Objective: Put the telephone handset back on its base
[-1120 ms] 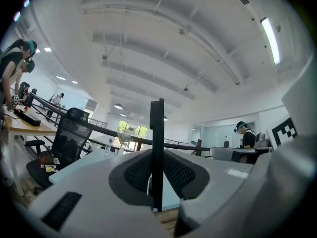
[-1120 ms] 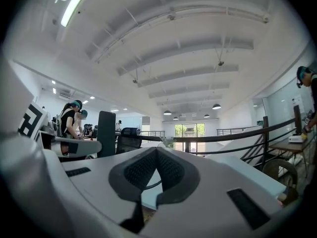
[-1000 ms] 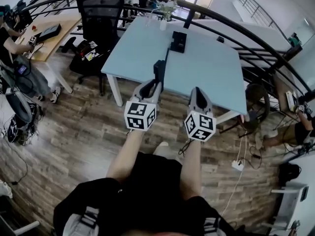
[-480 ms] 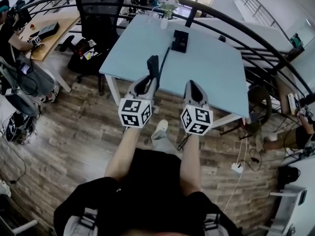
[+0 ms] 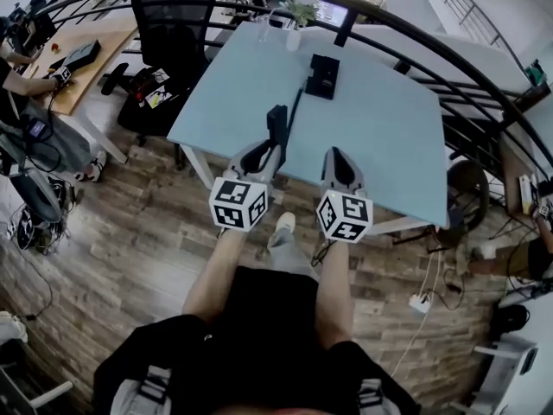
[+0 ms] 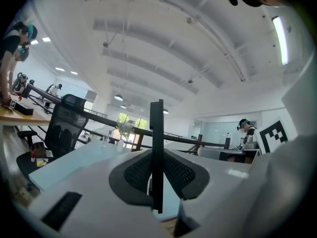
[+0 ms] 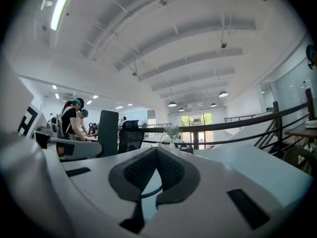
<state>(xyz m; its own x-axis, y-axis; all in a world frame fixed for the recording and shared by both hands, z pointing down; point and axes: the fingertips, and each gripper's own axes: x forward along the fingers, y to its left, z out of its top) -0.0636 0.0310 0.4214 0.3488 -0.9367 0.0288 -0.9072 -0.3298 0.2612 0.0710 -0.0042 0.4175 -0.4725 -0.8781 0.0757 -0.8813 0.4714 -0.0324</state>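
While the person's forearms [image 5: 210,275] are reaching forward over the wood-plank floor [image 5: 130,232], one pale shoe [image 5: 281,225] is showing between them and both grippers are hovering side by side, marker cubes [image 5: 240,204] facing the head camera. Left gripper [image 5: 270,152] is clamping the handset [image 5: 276,126] – in the left gripper view the jaws are pressing on it from both sides, and it is showing edge-on as a thin black slab standing upright, sticking out well past the tips. Right gripper [image 5: 335,156] is carrying nothing: in the right gripper view its jaws are meeting at the tips with nothing between the pads. Both sets of tips are sitting right at the near edge of the light-blue table [image 5: 380,128], left one near the table's left corner. The handset is being held in the air over that near edge, well apart from the base [image 5: 321,76], which is sitting further back on the table, about mid-width. A thin dark cord [image 5: 296,106] is running from the handset toward the base. Beyond the base, a small white vase [image 5: 294,37] with greenery is standing near the table's far edge. Left of the table a black office chair [image 5: 173,24] is standing on the floor – behind everything a dark curved railing [image 5: 449,59] is sweeping across the view.
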